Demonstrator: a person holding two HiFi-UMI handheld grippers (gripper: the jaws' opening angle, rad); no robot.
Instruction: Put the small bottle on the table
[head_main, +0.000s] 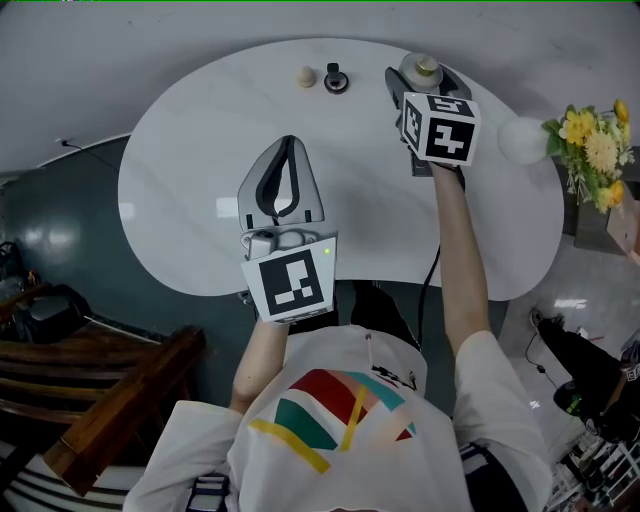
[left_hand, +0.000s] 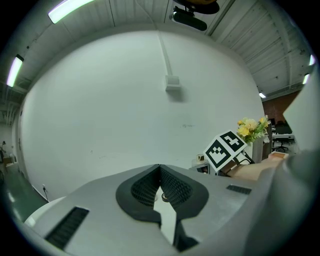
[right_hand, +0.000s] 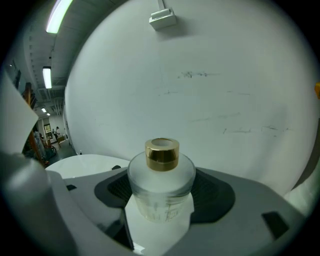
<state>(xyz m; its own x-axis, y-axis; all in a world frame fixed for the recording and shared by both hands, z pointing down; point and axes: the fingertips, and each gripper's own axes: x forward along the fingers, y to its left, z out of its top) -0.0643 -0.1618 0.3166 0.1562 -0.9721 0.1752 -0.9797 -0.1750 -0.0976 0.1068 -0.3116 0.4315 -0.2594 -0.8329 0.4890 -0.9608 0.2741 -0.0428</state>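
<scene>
left hand-held gripper (left_hand: 160, 170): jaws pressed together, nothing between them, over the near middle of the bench (head_main: 190, 140)
right hand-held gripper (head_main: 421, 82): clamped round the small bottle (right_hand: 161, 175)
small bottle: frosted, gold cap, upright, at the bench's far right

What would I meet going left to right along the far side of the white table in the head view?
small beige object → small black object → small bottle → yellow flowers, just off the table's right end
</scene>
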